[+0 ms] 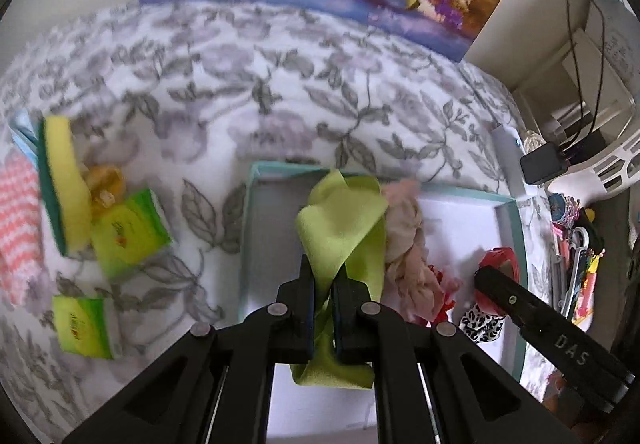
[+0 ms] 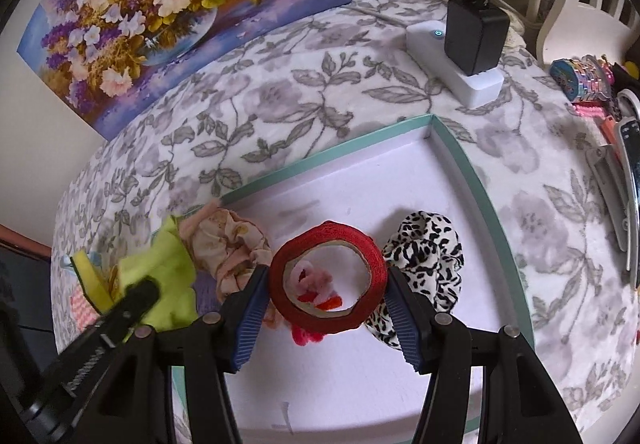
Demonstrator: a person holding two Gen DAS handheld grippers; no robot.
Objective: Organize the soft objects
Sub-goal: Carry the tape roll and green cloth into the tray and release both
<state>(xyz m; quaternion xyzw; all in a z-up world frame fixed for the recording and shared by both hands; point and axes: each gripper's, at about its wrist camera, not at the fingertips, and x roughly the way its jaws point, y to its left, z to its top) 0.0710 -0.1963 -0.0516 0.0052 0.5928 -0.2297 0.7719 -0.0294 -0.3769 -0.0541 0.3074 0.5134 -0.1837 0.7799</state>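
Observation:
My left gripper (image 1: 323, 276) is shut on a lime green cloth (image 1: 340, 219) and holds it over the left half of a teal-rimmed white tray (image 1: 250, 203). A beige floral scrunchie (image 1: 404, 244) lies in the tray beside the cloth. My right gripper (image 2: 326, 284) is shut on a red roll of tape (image 2: 372, 256) above the tray (image 2: 460, 159). A leopard-print scrunchie (image 2: 428, 244) and a pink and red fuzzy piece (image 2: 316, 280) lie under it. The green cloth (image 2: 168, 268) and beige scrunchie (image 2: 224, 240) show at the left of the right wrist view.
On the floral blanket (image 1: 280, 91) left of the tray lie a yellow-green sponge (image 1: 64, 179), two green sponge packs (image 1: 128, 232), and a pink knitted cloth (image 1: 18, 228). A white power strip with a black charger (image 2: 476, 35) and hair clips (image 2: 624, 179) lie to the right. A flower painting (image 2: 160, 3) leans on the wall.

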